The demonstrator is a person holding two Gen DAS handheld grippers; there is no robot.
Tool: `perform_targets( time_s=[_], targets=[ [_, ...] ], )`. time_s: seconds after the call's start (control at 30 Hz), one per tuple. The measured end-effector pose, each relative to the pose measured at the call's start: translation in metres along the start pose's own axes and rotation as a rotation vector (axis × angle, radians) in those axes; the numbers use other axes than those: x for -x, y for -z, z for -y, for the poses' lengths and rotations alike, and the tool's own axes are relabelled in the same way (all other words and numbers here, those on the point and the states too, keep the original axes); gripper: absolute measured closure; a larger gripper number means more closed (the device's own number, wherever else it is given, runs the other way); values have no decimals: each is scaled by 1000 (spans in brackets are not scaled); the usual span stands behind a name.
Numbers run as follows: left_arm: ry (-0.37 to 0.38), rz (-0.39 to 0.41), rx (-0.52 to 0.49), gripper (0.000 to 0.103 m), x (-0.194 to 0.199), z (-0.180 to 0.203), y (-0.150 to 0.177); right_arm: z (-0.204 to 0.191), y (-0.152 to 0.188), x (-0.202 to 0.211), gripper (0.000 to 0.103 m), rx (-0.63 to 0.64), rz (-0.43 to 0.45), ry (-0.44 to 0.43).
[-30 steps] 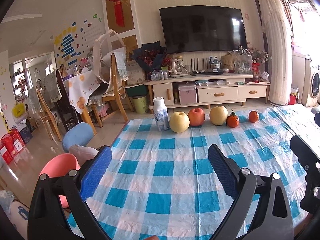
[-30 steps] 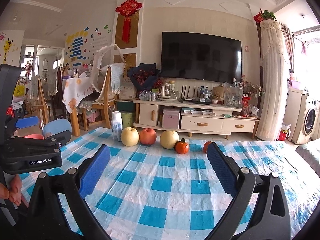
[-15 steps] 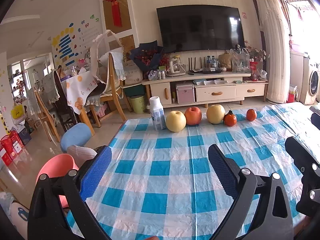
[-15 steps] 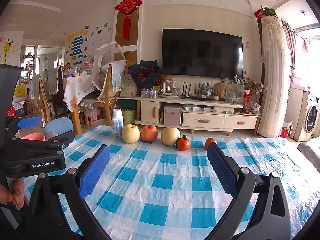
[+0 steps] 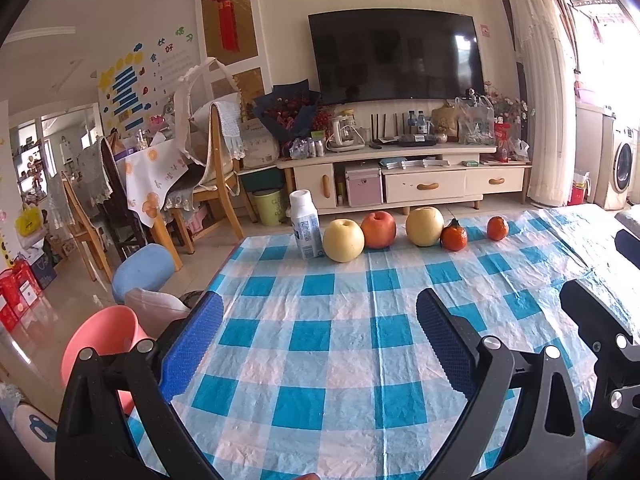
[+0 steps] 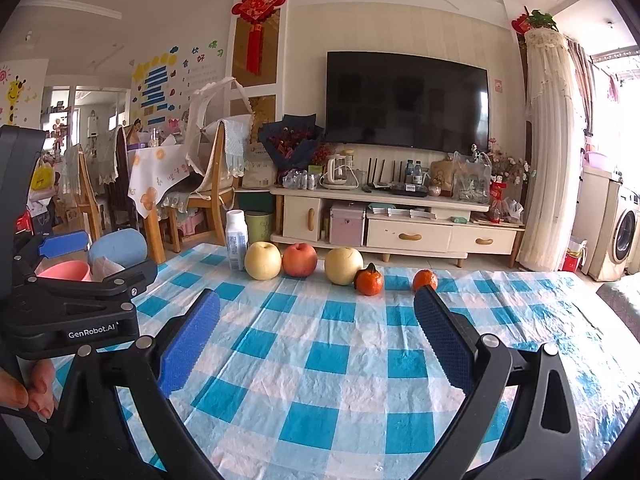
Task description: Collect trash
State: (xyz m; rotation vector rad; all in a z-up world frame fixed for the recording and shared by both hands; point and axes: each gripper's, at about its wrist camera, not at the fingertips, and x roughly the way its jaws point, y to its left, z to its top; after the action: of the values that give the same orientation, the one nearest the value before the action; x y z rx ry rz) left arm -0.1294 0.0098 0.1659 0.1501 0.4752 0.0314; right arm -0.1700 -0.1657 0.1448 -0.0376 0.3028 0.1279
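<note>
A white plastic bottle (image 5: 306, 224) stands upright at the far edge of the blue checked tablecloth (image 5: 320, 344), at the left end of a row of fruit; it also shows in the right wrist view (image 6: 236, 239). A pink bin (image 5: 102, 340) stands on the floor left of the table, also in the right wrist view (image 6: 66, 271). My left gripper (image 5: 318, 336) is open and empty above the near part of the cloth. My right gripper (image 6: 316, 332) is open and empty to its right.
Beside the bottle lie a yellow pear (image 5: 343, 240), a red apple (image 5: 378, 230), another pear (image 5: 425, 226) and two small oranges (image 5: 454, 236). A blue stool (image 5: 144, 266) and wooden chairs (image 5: 216, 184) stand on the left. A TV cabinet (image 5: 404, 184) lines the far wall.
Both views have drifted slightly; the bottle and fruit sit a little more to the left and higher in the left wrist view. Both grippers stay open.
</note>
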Motion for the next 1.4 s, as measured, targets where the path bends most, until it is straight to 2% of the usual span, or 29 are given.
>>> perform_targets(
  time_s=[0.8, 1.03, 1.17, 1.27, 1.4],
  targets=[
    [21, -11, -2, 7, -21, 2, 9, 2, 6, -7, 5, 0, -27, -3],
    [53, -23, 2, 7, -36, 2, 8, 4, 10, -17, 5, -7, -59, -3],
    [116, -48, -14, 7, -54, 7, 9, 6, 13, -25, 5, -13, -82, -5],
    [169, -104, -17, 7, -78, 12, 13, 8, 16, -35, 5, -22, -109, -3],
    [166, -206, -29, 7, -119, 20, 31, 14, 28, -62, 4, -37, -195, 8]
  ],
)
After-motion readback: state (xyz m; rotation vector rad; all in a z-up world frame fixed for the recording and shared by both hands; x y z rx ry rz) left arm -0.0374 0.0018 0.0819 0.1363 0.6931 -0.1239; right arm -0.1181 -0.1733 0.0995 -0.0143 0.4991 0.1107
